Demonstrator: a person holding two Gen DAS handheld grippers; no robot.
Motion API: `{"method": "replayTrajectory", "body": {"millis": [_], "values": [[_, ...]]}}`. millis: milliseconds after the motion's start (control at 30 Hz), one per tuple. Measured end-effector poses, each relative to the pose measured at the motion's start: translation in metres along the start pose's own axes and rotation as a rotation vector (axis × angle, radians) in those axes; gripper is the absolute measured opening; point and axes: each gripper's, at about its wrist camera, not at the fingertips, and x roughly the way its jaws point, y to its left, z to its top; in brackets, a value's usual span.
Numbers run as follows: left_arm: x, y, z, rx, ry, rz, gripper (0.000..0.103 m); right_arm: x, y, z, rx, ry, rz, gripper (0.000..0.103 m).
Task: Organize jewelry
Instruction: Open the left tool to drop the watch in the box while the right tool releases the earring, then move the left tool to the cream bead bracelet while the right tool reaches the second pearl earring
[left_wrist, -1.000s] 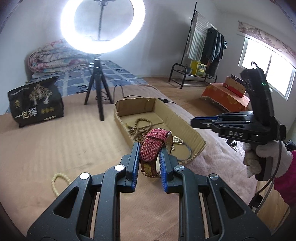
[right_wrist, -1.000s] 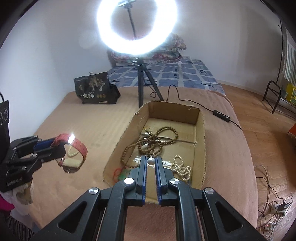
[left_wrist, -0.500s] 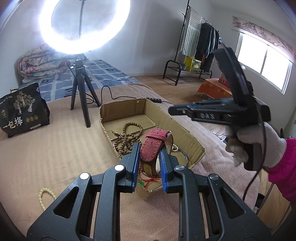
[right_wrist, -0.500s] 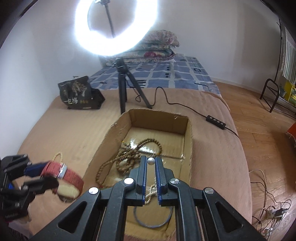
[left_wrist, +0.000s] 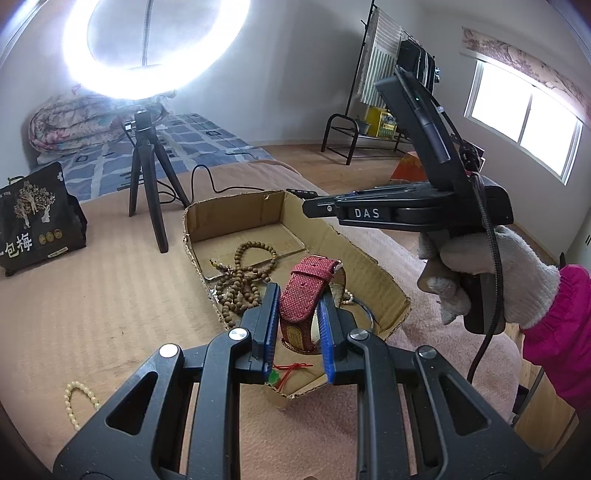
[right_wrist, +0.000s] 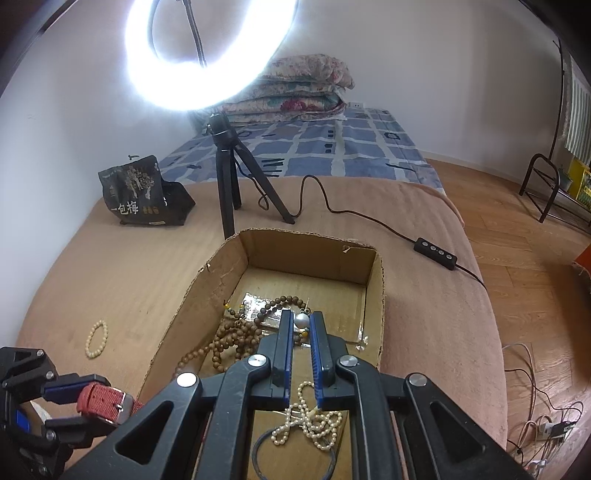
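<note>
Fingers of the left gripper (left_wrist: 297, 325) clamp the red woven watch strap (left_wrist: 306, 291) upright above the cardboard box (right_wrist: 376, 295) on the bed (left_wrist: 92, 280), presumably for release inside. Fingers of the right gripper (right_wrist: 300, 358) pinch a silvery bead (right_wrist: 302, 320) over the box. The watch face is hidden. A pale bead bracelet (right_wrist: 96, 338) lies outside.
</note>
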Motion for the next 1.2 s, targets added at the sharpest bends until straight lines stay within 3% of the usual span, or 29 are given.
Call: {"method": "replayTrajectory", "body": {"millis": [100,133,200,267,333,400,467,567,1200], "values": [[0.003,-0.001,0.0,0.008,0.014,0.0,0.019,0.002,-0.001,0.0,0.004,0.001,-0.002,0.01],[0.003,-0.003,0.0,0.011,0.021,-0.002,0.019,0.003,-0.002,-0.001,0.006,0.001,-0.006,0.013],[0.006,-0.006,-0.001,0.025,0.04,-0.004,0.019,0.003,-0.003,-0.002,0.011,-0.004,-0.006,0.031],[0.008,-0.008,-0.003,0.038,0.049,0.009,0.02,0.003,-0.004,-0.003,0.016,0.001,0.006,0.031],[0.009,-0.011,-0.004,0.048,0.057,0.015,0.028,0.002,-0.004,-0.003,0.017,0.002,-0.012,0.039],[0.006,-0.011,-0.004,0.049,0.041,0.018,0.052,0.0,-0.004,-0.003,0.021,-0.011,-0.027,0.066],[0.003,-0.01,-0.003,0.042,0.026,0.02,0.06,-0.004,-0.005,-0.003,0.026,-0.031,-0.042,0.075],[0.001,-0.007,-0.002,0.032,0.022,0.025,0.061,-0.008,-0.005,-0.002,0.029,-0.038,-0.057,0.085],[-0.031,0.003,-0.01,-0.003,0.009,0.054,0.061,-0.034,0.002,-0.007,0.072,-0.046,-0.041,0.09]]}}
